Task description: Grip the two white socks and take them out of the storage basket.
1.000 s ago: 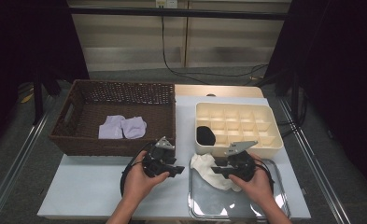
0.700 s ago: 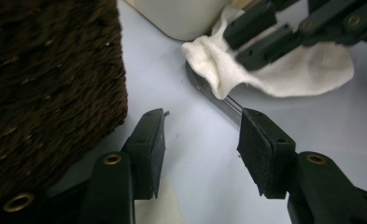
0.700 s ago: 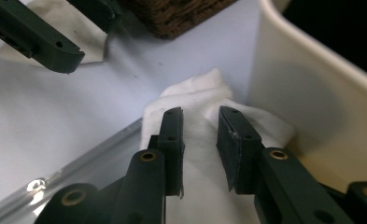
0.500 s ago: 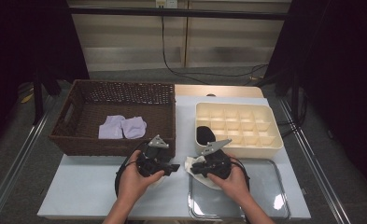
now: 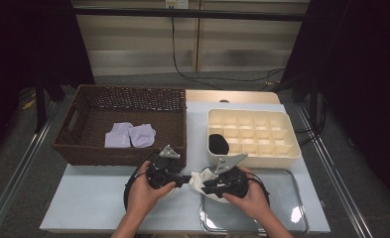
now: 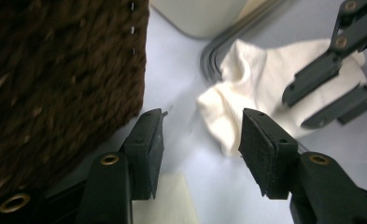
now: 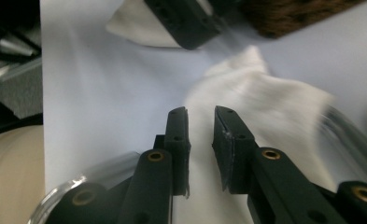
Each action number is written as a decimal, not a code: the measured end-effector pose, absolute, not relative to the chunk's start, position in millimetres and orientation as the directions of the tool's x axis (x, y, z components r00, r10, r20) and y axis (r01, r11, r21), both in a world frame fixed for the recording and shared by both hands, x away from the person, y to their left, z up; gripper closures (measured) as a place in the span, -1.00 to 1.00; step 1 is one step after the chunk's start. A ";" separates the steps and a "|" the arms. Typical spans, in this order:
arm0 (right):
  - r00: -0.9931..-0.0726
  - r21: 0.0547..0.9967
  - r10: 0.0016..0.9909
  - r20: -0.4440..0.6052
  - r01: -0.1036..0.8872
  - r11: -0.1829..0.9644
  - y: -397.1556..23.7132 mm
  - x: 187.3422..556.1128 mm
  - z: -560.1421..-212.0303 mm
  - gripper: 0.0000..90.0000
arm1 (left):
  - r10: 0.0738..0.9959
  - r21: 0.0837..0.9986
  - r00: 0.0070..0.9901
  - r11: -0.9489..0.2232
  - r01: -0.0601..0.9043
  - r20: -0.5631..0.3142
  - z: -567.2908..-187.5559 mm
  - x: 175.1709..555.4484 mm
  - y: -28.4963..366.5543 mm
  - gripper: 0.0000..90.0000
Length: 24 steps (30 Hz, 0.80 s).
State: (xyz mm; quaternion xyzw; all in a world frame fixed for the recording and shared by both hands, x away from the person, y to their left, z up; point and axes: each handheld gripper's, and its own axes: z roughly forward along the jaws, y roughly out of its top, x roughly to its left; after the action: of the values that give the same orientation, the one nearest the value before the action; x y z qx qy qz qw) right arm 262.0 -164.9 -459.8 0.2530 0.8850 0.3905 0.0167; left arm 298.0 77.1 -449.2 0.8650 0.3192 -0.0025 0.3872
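Mid-handoff: white sock (image 5: 201, 179) at tray's (image 5: 287, 218) 9 o'clock rim, right tongs (image 5: 206, 186) narrowly apart over it, left tongs (image 6: 200, 140) open nearby w/ nothing between; next, left must close on sock's free end.

Blurred in the right gripper view: cream sock (image 7: 260, 100) at about 1 o'clock from the jaws, cloth smeared, whether pinched between them impossible to tell; half covered by the right gripper (image 5: 217, 182) in the high view; cut off at 9 o'clock in the left gripper view: wicker basket (image 6: 55, 70); cropped at 12 o'clock: compartment box (image 6: 197, 16); too dark to identify: black lump (image 5: 218, 144) in one compartment.
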 end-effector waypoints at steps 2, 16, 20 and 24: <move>-0.853 0.701 0.497 0.156 0.450 0.553 -176.2 261.7 -458.9 0.63 | 0.536 0.683 0.809 -0.497 0.535 -0.243 -449.3 299.8 70.5 0.10; -0.780 0.698 0.606 0.156 0.521 0.491 -213.0 255.9 -471.6 0.61 | 0.509 0.575 0.844 -0.644 0.504 -0.170 -457.7 298.0 56.7 0.89; -0.789 0.700 0.594 0.156 0.513 0.497 -203.4 258.7 -474.3 0.61 | 0.521 0.562 0.828 -0.630 0.536 -0.206 -458.6 294.1 68.4 0.92; -0.806 0.701 0.573 0.148 0.494 0.514 -189.8 262.7 -473.1 0.61 | 0.526 0.566 0.825 -0.624 0.539 -0.207 -456.2 288.4 76.2 0.93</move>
State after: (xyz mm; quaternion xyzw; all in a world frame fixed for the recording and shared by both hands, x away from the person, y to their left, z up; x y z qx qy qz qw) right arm 262.7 -189.8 -473.1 0.3070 0.8687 0.3855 0.0513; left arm 288.4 76.2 -456.2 0.9010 0.2955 -0.0108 0.3175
